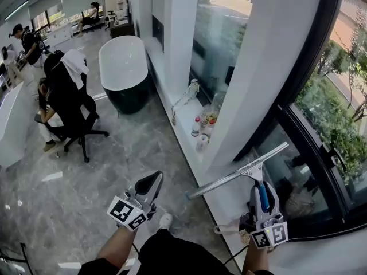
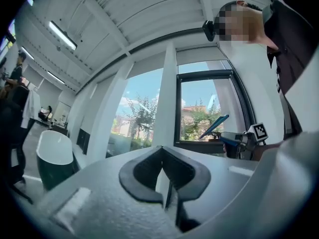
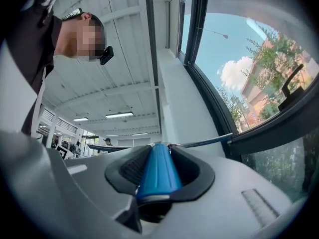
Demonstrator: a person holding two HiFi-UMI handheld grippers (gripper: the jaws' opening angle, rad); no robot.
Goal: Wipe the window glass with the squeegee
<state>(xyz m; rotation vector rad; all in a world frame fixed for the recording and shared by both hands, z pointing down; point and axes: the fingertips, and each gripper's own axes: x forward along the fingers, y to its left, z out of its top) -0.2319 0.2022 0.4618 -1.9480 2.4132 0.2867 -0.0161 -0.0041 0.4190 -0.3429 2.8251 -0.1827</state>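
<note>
My right gripper [image 1: 264,201] is shut on the blue handle [image 1: 263,197] of a squeegee. Its long metal blade [image 1: 241,172] slants across the white sill, and its upper right end lies by the black window frame [image 1: 289,105]. The window glass [image 1: 330,128] is to the right of the blade. In the right gripper view the blue handle [image 3: 158,171] fills the jaws of the right gripper [image 3: 159,176], with the blade [image 3: 202,143] ahead and glass [image 3: 249,59] above. My left gripper [image 1: 151,183] hangs over the floor, shut and empty. In its own view the left gripper [image 2: 164,183] faces the squeegee [image 2: 214,126].
A wide white pillar [image 1: 269,67] stands between window panes. Bottles [image 1: 200,128] and a faucet fitting [image 1: 186,95] sit on the sill. A white bathtub [image 1: 123,67] and a black office chair [image 1: 69,105] stand on the marble floor. People are at the far left.
</note>
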